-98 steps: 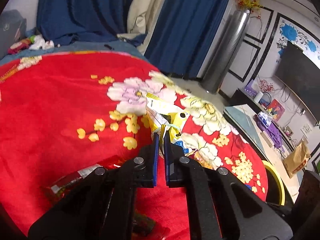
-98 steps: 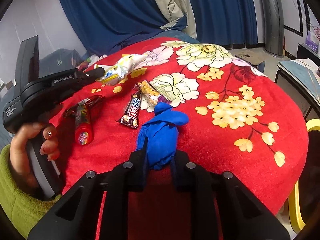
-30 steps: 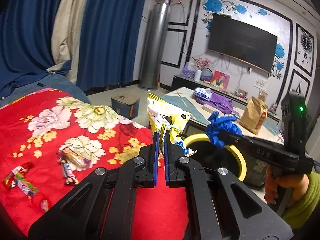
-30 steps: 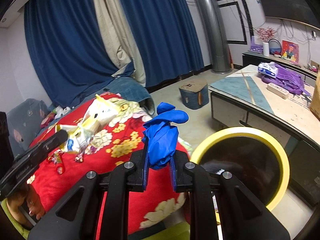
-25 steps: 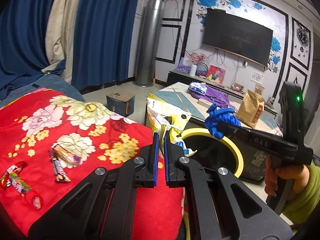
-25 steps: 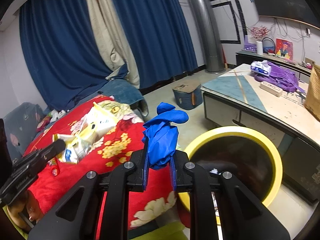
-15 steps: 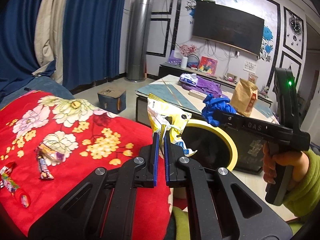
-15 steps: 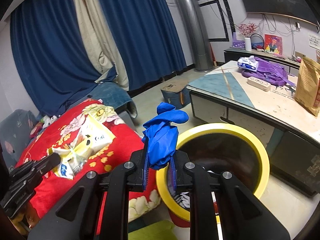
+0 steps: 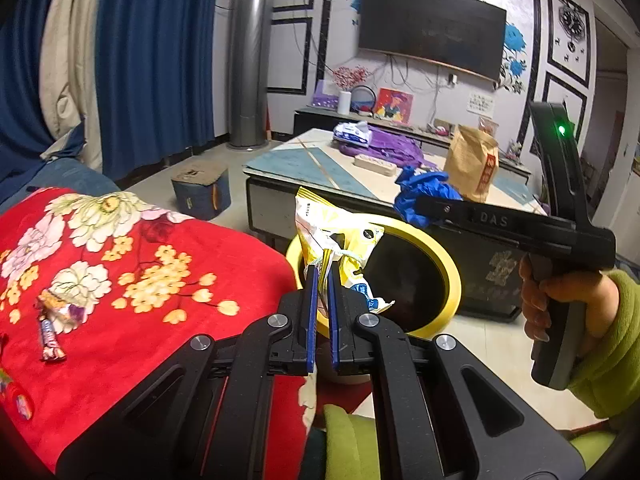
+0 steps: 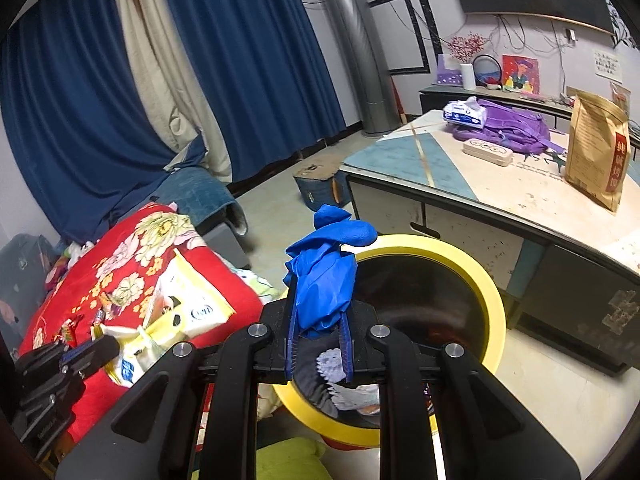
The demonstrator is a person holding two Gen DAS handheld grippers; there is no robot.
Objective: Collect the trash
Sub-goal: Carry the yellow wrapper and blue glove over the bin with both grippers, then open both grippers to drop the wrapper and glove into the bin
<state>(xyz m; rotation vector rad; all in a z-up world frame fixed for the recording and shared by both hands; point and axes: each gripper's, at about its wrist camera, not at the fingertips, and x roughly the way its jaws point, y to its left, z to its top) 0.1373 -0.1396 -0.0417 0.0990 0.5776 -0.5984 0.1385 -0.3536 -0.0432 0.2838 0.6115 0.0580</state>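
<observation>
My left gripper (image 9: 322,280) is shut on a yellow snack wrapper (image 9: 340,240), held at the near rim of a yellow-rimmed trash bin (image 9: 452,276) beside the red flowered bed cover (image 9: 120,320). My right gripper (image 10: 318,322) is shut on a crumpled blue glove (image 10: 324,276), held over the near edge of the bin (image 10: 490,304). White paper scraps (image 10: 332,360) lie inside the bin. The right gripper (image 9: 416,206) with the glove (image 9: 420,192) shows in the left wrist view above the bin. The left gripper (image 10: 106,348) and wrapper (image 10: 180,312) show at lower left in the right wrist view.
Candy wrappers (image 9: 50,332) lie on the bed cover. A low table (image 10: 500,192) stands behind the bin with a brown paper bag (image 10: 596,156) and a purple bag (image 10: 508,128). A small blue box (image 9: 200,188) sits on the floor. Blue curtains (image 10: 248,60) hang behind.
Both grippers have swung from over the bed cover toward the bin, still holding the wrapper and the glove. The bin now lies directly below and ahead of both.
</observation>
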